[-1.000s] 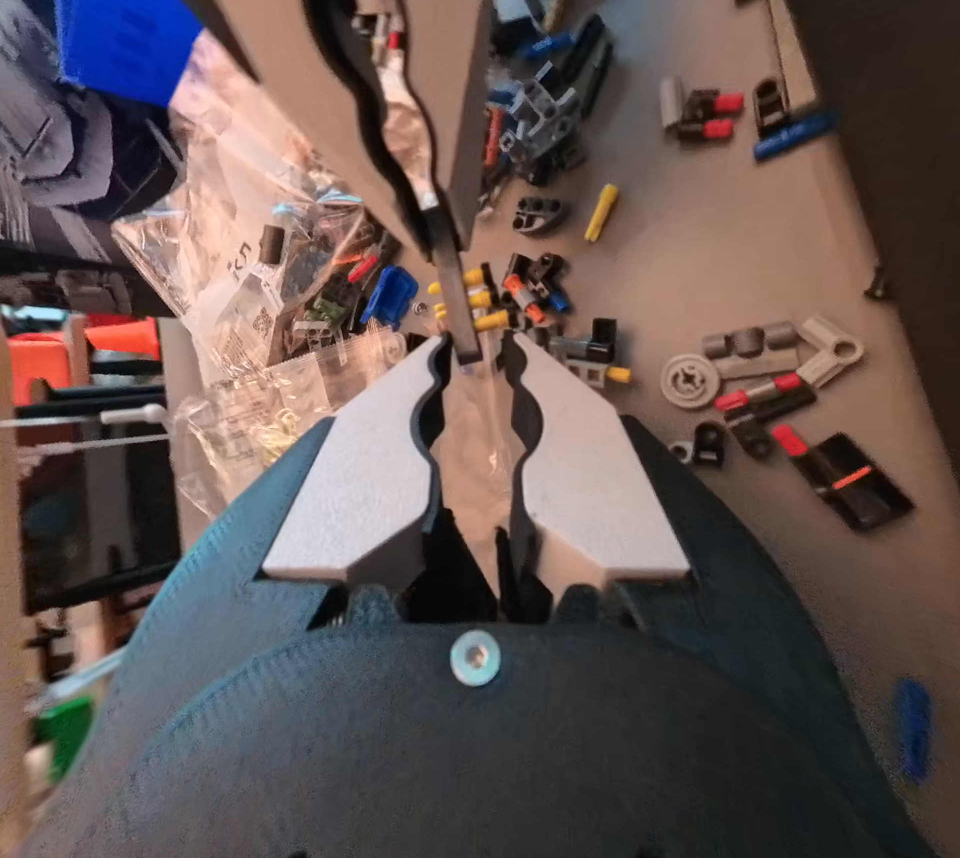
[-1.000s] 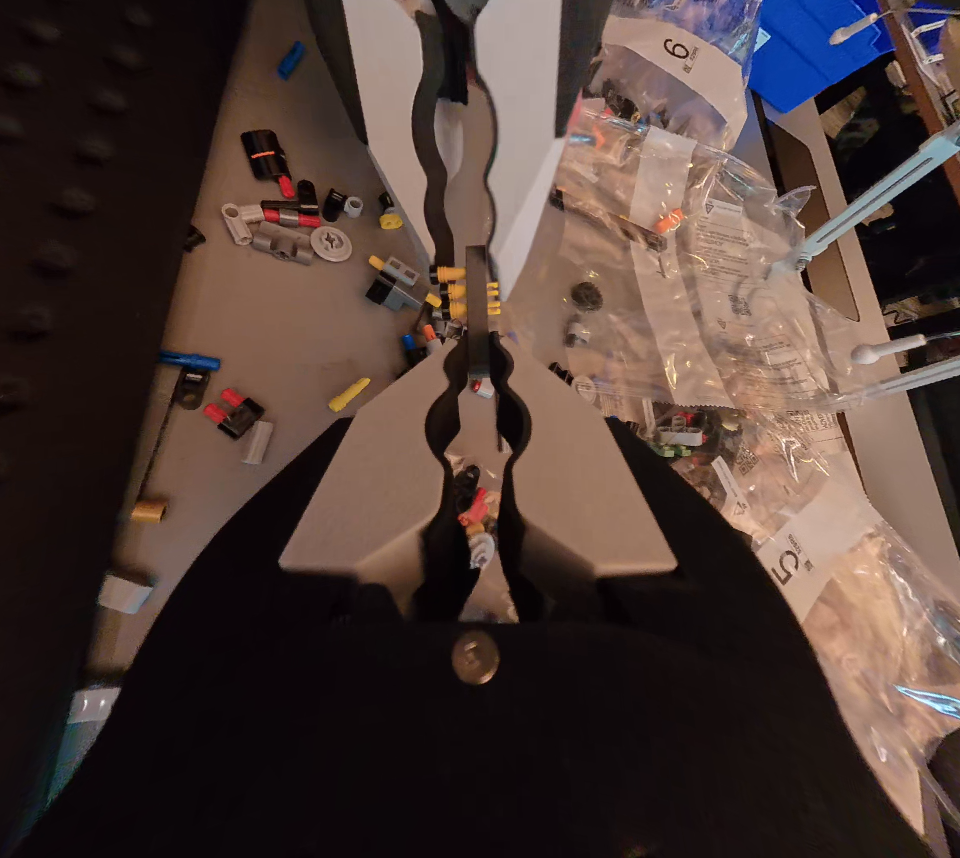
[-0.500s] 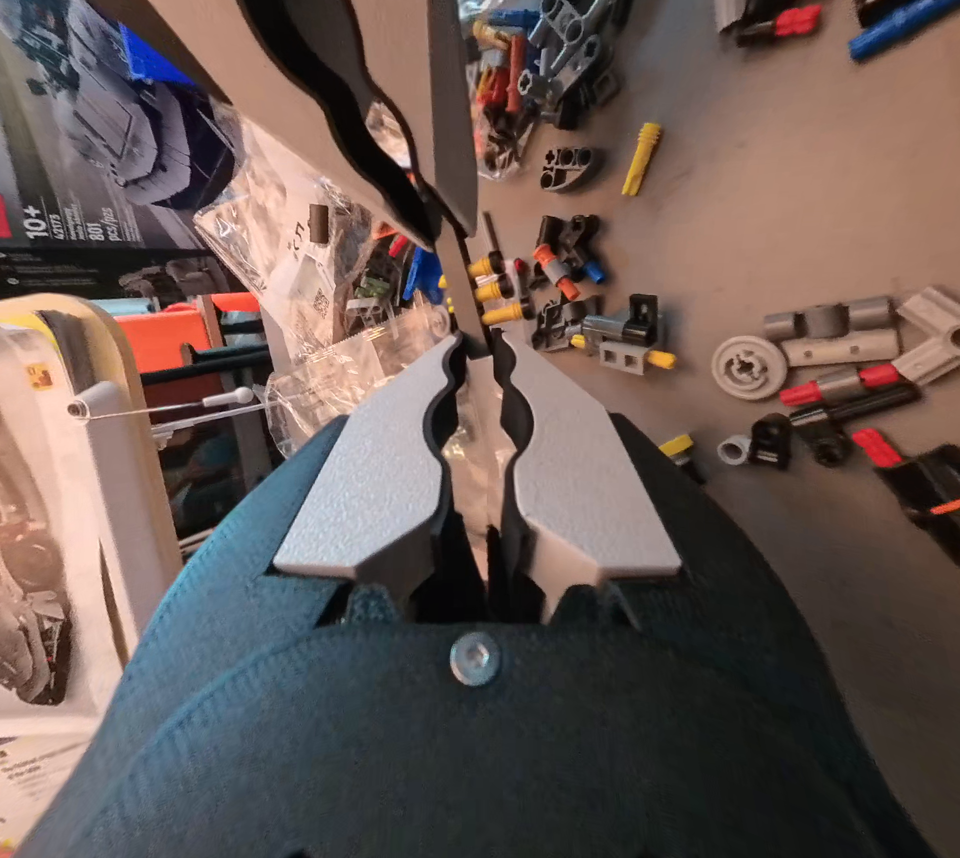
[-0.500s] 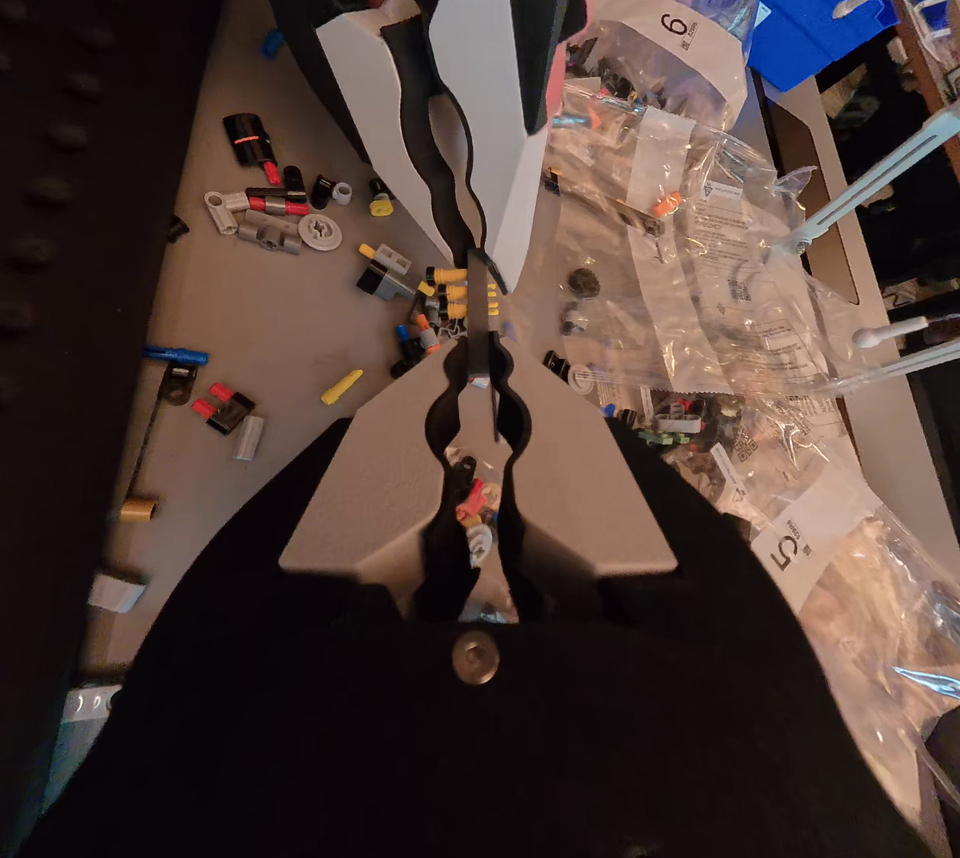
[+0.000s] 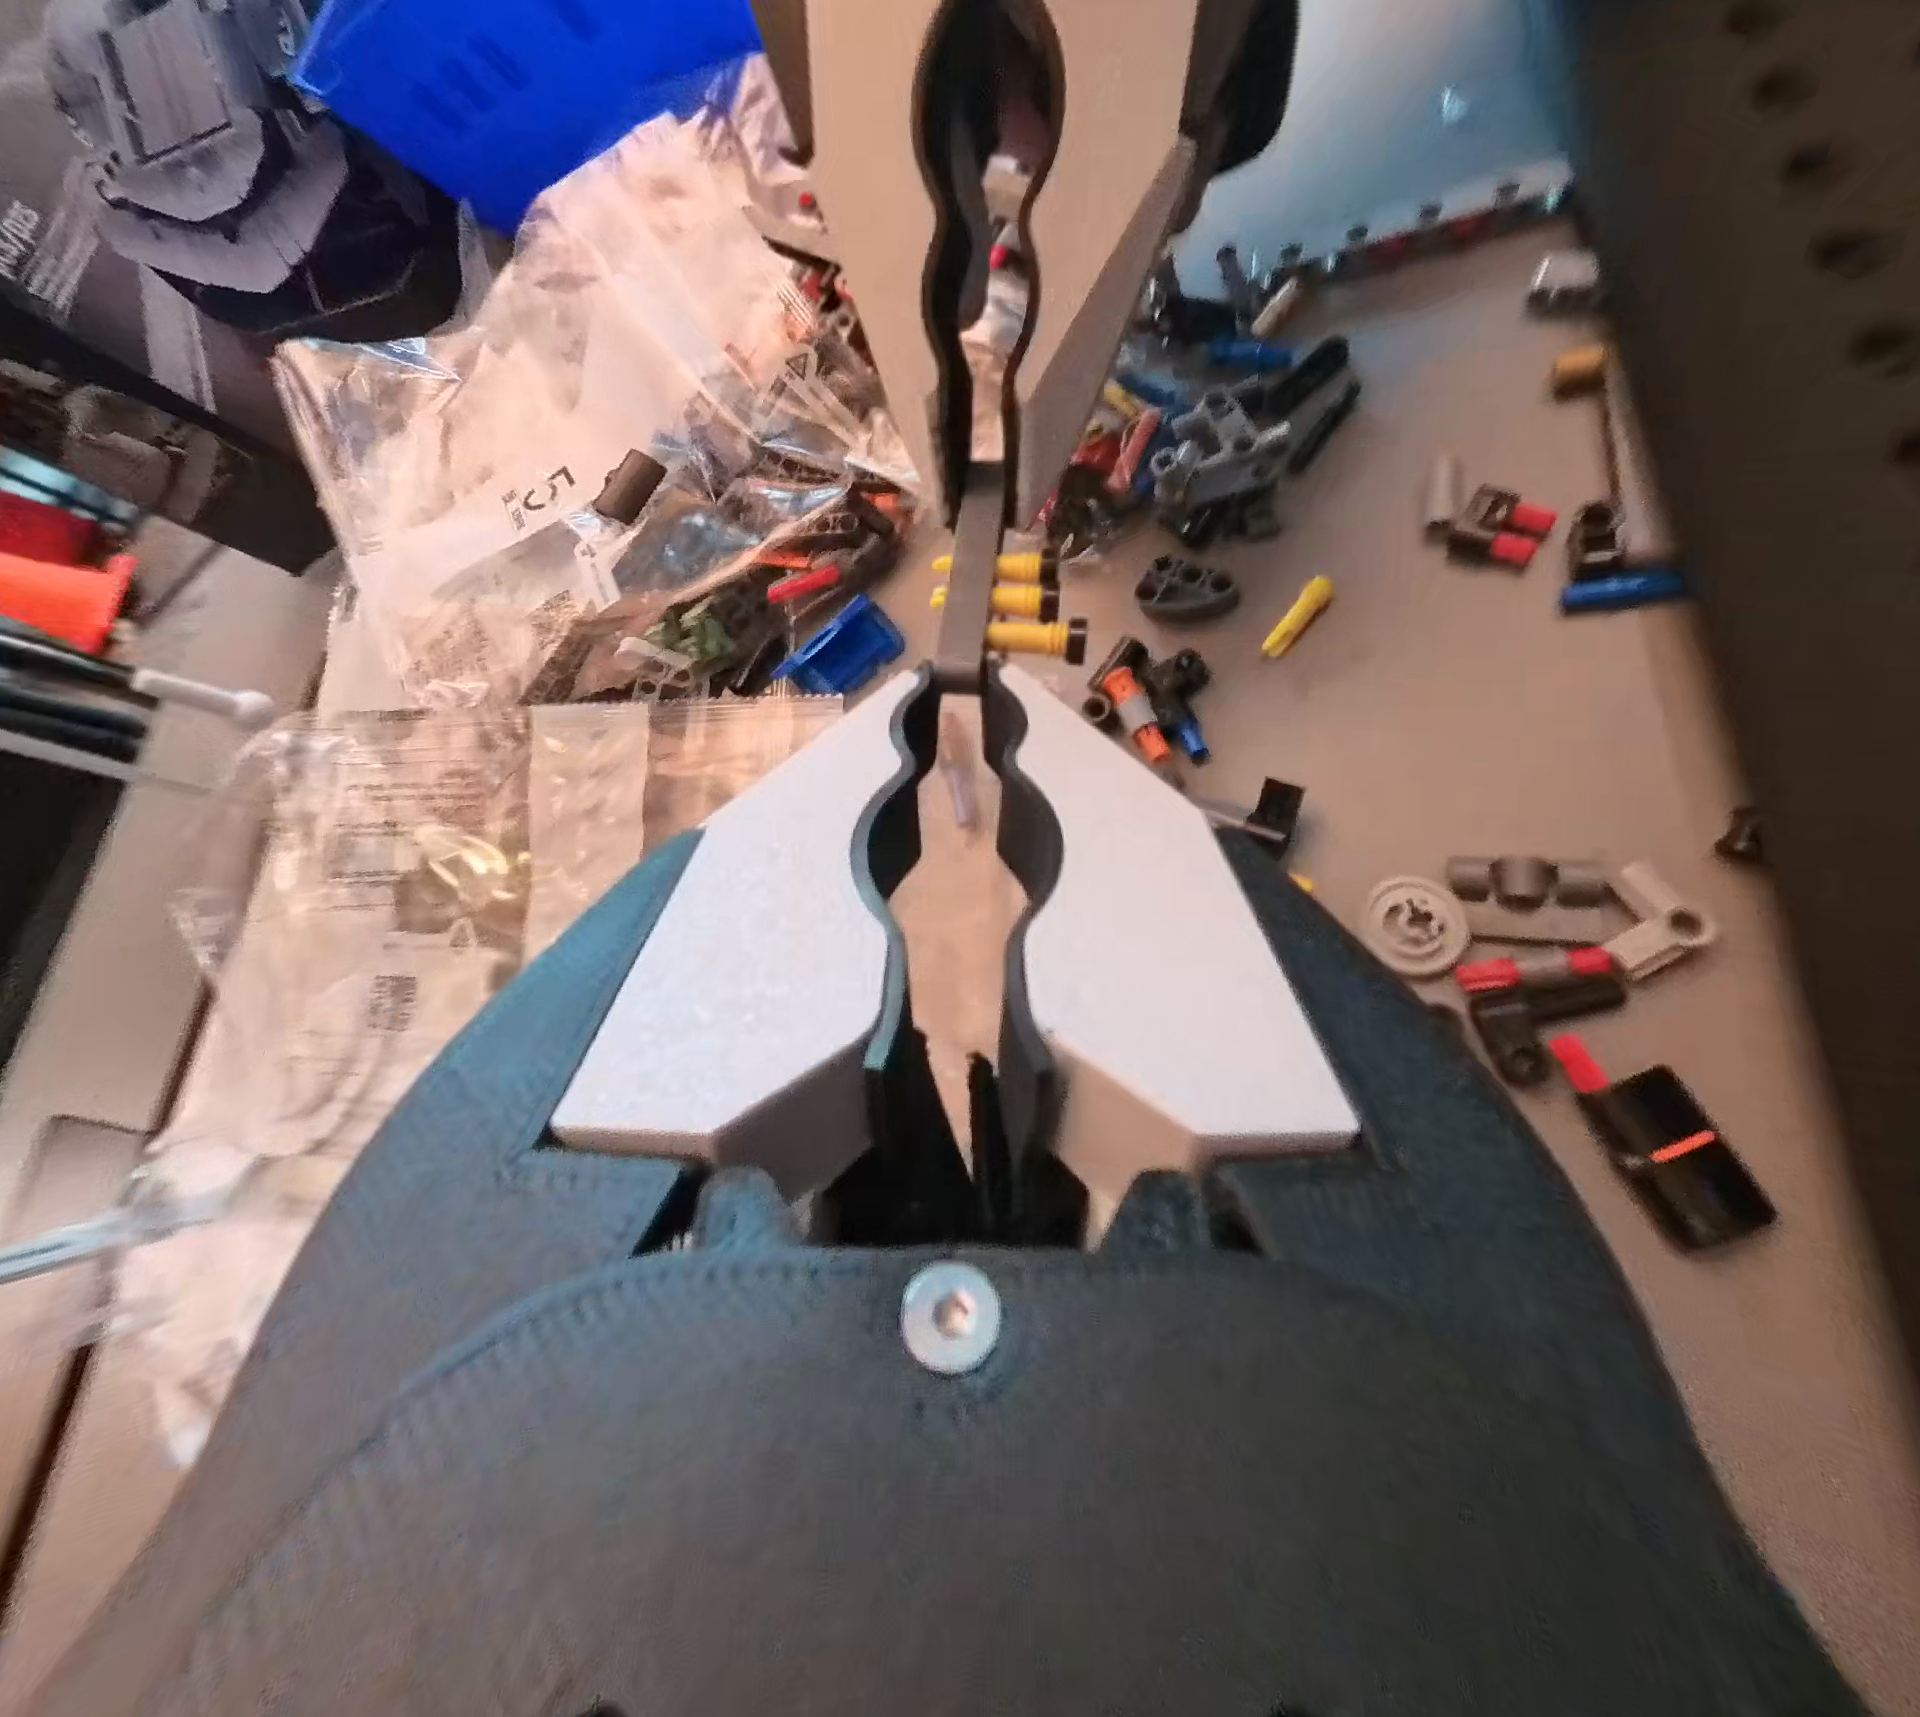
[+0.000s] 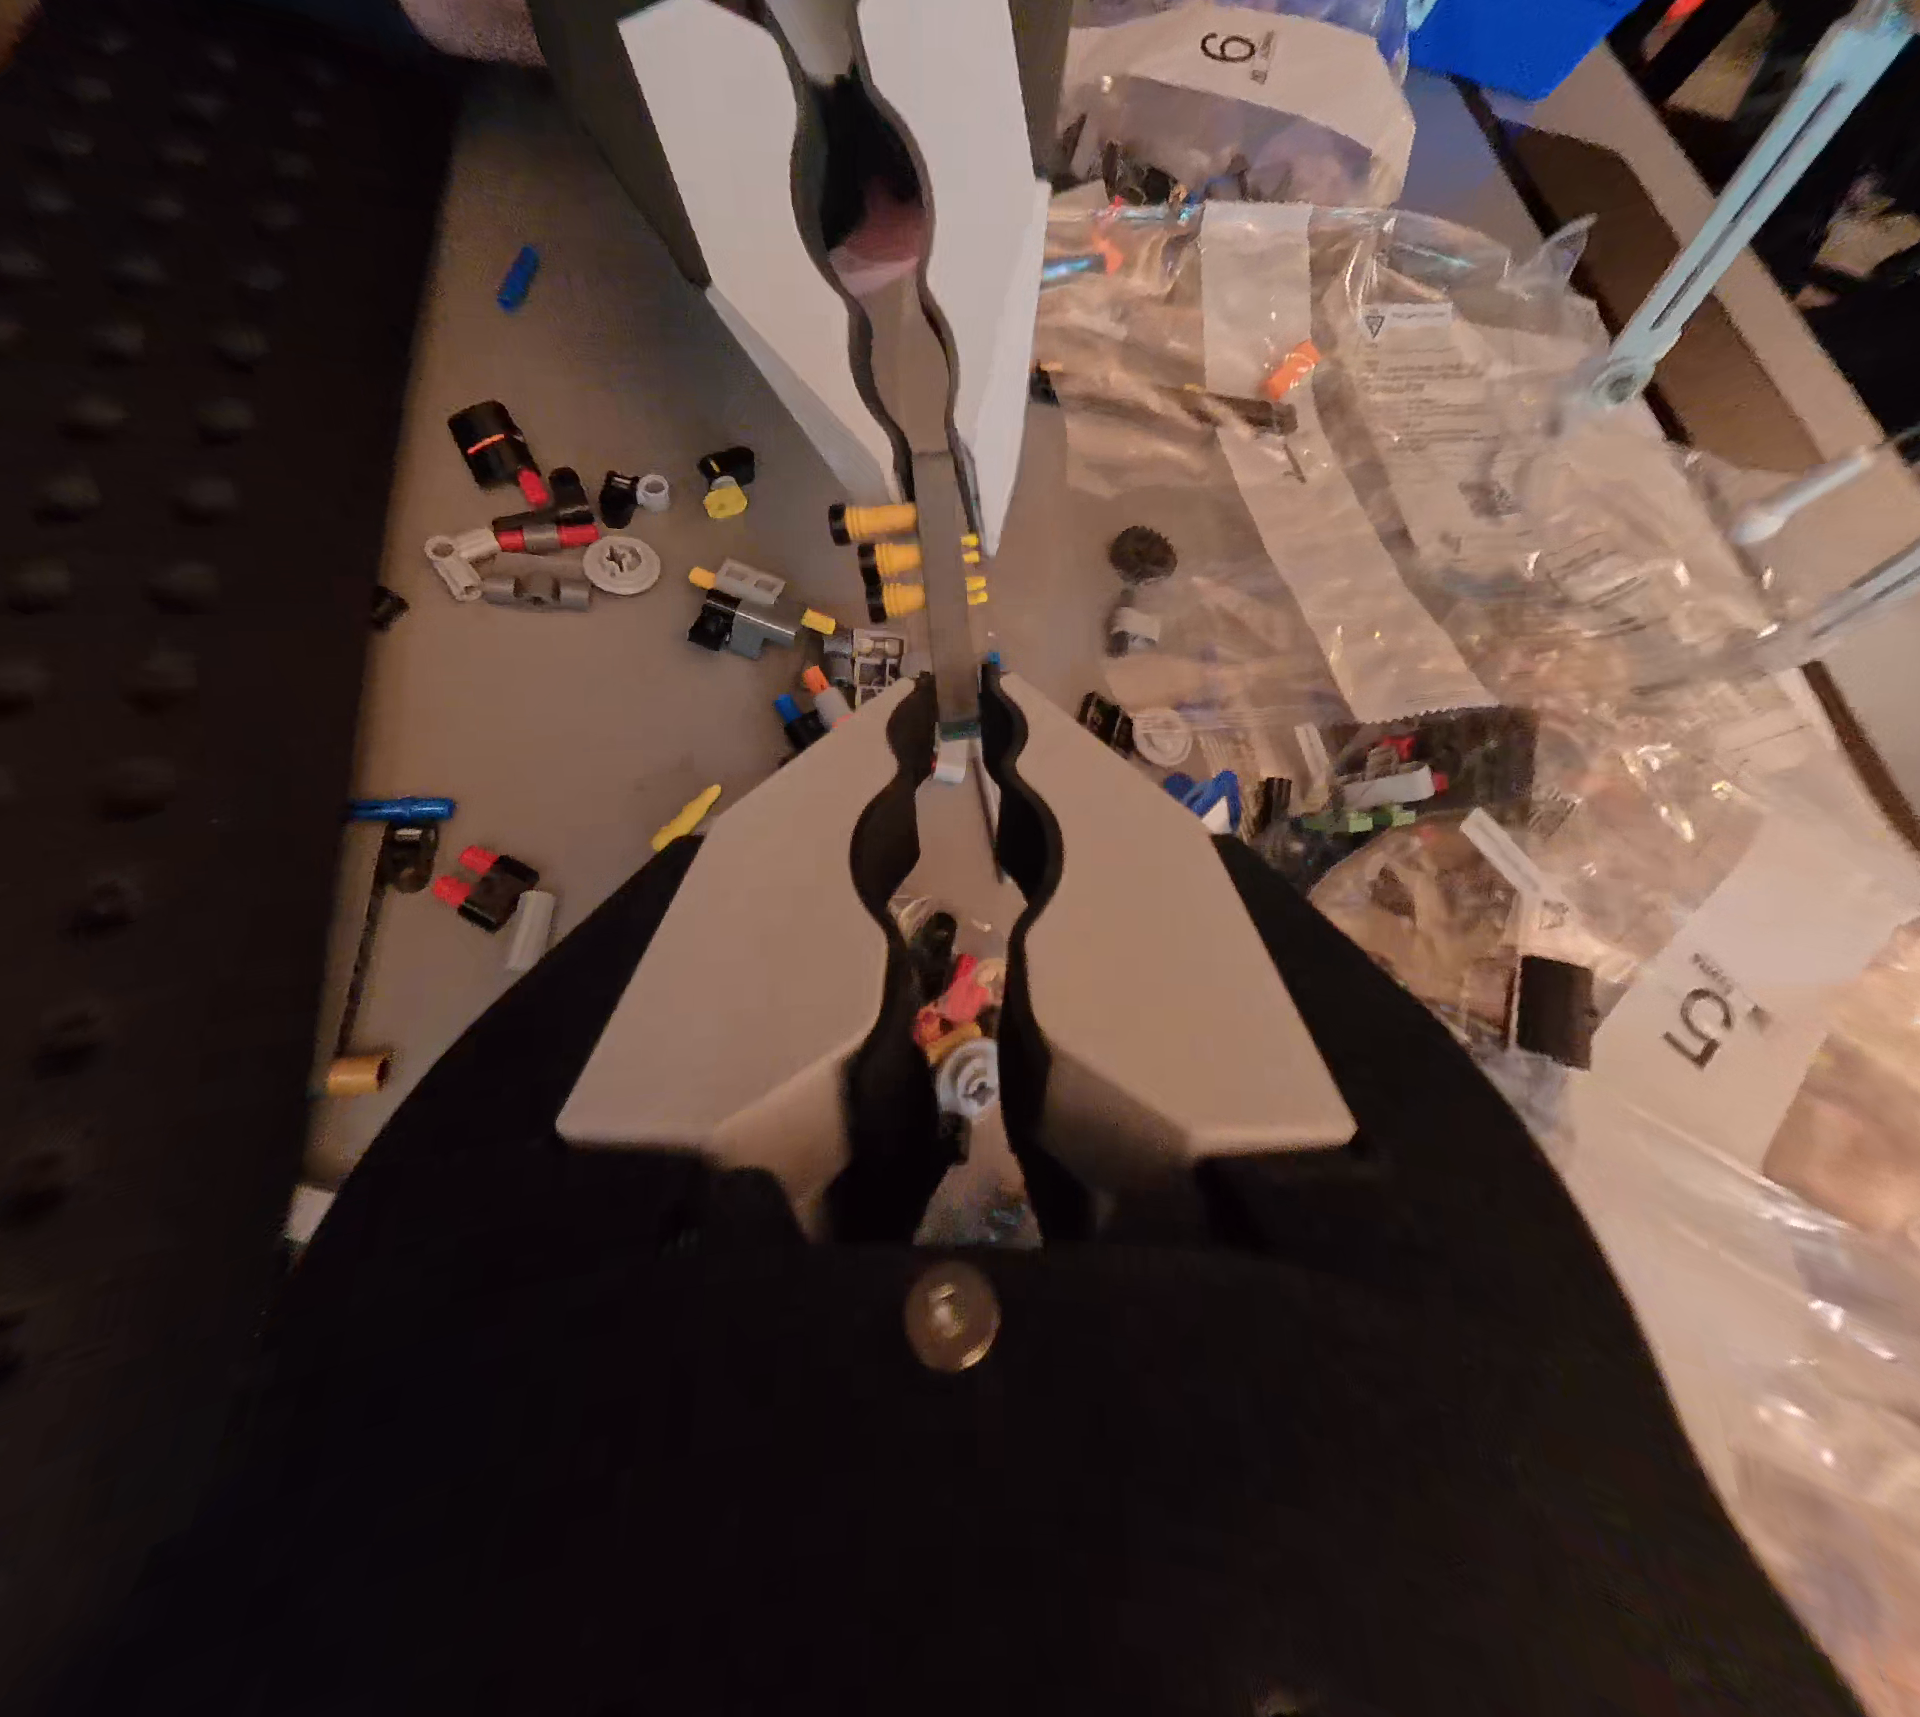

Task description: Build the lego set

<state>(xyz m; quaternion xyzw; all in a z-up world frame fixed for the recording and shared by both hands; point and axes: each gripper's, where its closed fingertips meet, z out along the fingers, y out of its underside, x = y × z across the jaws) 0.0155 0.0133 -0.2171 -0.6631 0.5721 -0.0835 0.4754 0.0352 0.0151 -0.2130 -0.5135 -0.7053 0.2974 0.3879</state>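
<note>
Left gripper [image 5: 961, 693] and right gripper [image 6: 951, 699] each clamp one end of the dark beam [image 5: 971, 597] — held above the table [image 5: 1403, 732], three yellow pins [image 5: 1023, 602] through it. Judged best: keep both grips square, no twisting. Half a second earlier, the grippers stood skewed — now aligned tip to tip.

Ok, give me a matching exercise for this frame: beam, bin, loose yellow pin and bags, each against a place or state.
1 beam
2 bin
3 loose pin
4 bags

A lying alone on the table
B clear, parts inside
C gripped at both ends
D blue, at the back

Pairs: 1-C, 2-D, 3-A, 4-B
</note>
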